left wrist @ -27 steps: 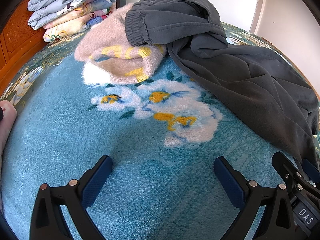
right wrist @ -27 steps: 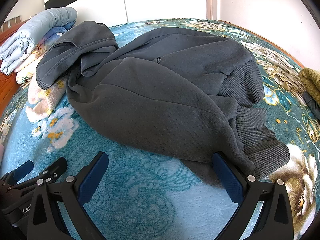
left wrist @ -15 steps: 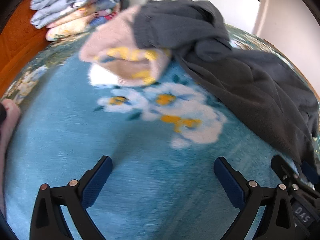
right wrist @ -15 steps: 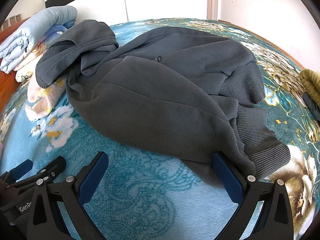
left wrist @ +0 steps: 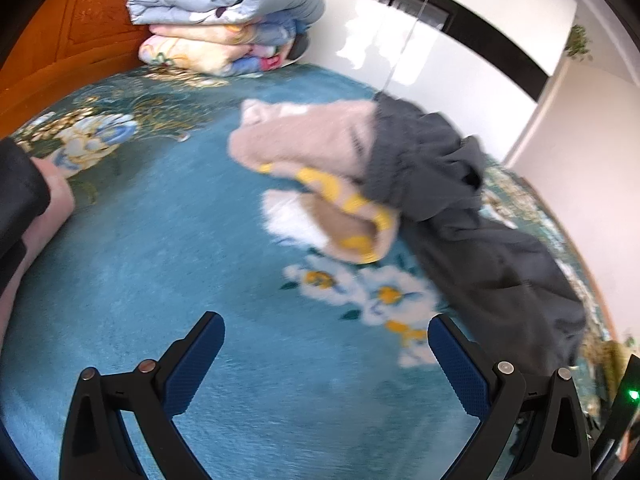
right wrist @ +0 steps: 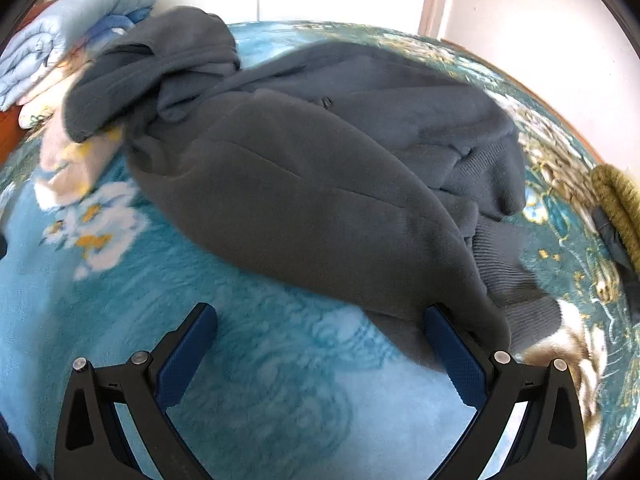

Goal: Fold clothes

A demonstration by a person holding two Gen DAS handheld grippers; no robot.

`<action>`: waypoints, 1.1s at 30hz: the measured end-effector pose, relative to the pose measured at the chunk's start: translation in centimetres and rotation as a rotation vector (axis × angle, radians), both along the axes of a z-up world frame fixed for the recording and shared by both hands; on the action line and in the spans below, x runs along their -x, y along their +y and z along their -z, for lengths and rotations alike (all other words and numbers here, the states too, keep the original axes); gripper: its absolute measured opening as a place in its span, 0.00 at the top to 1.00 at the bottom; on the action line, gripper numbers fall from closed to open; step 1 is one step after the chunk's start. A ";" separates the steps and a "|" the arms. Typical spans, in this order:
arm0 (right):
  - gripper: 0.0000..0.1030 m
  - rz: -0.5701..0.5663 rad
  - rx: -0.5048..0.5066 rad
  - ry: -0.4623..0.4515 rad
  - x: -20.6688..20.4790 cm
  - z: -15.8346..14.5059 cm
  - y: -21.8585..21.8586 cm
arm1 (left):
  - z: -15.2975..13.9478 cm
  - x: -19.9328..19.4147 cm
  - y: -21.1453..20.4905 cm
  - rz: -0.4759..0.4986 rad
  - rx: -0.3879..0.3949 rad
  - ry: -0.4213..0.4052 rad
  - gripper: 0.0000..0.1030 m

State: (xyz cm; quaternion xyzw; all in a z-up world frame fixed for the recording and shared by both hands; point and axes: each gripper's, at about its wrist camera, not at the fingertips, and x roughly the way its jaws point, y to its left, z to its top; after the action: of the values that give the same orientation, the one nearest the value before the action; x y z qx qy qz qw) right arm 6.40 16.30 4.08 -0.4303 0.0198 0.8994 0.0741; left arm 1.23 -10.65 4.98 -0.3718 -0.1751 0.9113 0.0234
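A dark grey sweatshirt [right wrist: 320,168] lies crumpled across the teal floral blanket [right wrist: 260,380]; it also shows at the right of the left wrist view [left wrist: 480,248]. Its upper part lies over a beige and yellow fuzzy garment [left wrist: 320,168], also seen in the right wrist view [right wrist: 68,160]. My left gripper [left wrist: 326,350] is open and empty above bare blanket [left wrist: 160,260], short of both garments. My right gripper [right wrist: 320,340] is open and empty, its right finger [right wrist: 452,352] close to the sweatshirt's near hem.
Folded quilts [left wrist: 224,12] are stacked at the far end against an orange wooden headboard [left wrist: 60,60]. An olive knit item [right wrist: 616,204] lies at the right edge of the bed. White walls rise beyond the bed.
The left gripper has tilted up and swung left, so the quilts and headboard now fill the top of its view. The right gripper has moved slightly closer to the sweatshirt hem.
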 end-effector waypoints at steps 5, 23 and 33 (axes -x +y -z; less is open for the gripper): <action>0.00 -0.197 -0.223 0.000 2.9 -0.2 -4.4 | -1.5 -0.9 -0.6 -0.042 0.072 0.053 0.00; 0.83 -0.277 -0.578 -0.046 10.4 0.8 -3.5 | -1.6 -0.8 -3.6 -0.128 -0.034 0.050 0.00; 0.86 -0.220 -0.467 0.360 -2.3 -13.6 -2.3 | -4.0 -2.2 -3.0 -0.080 -0.095 0.105 0.00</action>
State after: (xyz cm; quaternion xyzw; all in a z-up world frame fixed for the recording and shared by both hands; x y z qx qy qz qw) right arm 8.67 13.96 17.64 -0.2349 -0.2211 0.9441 0.0682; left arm 3.44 -13.66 8.98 -0.3145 -0.2314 0.9205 0.0137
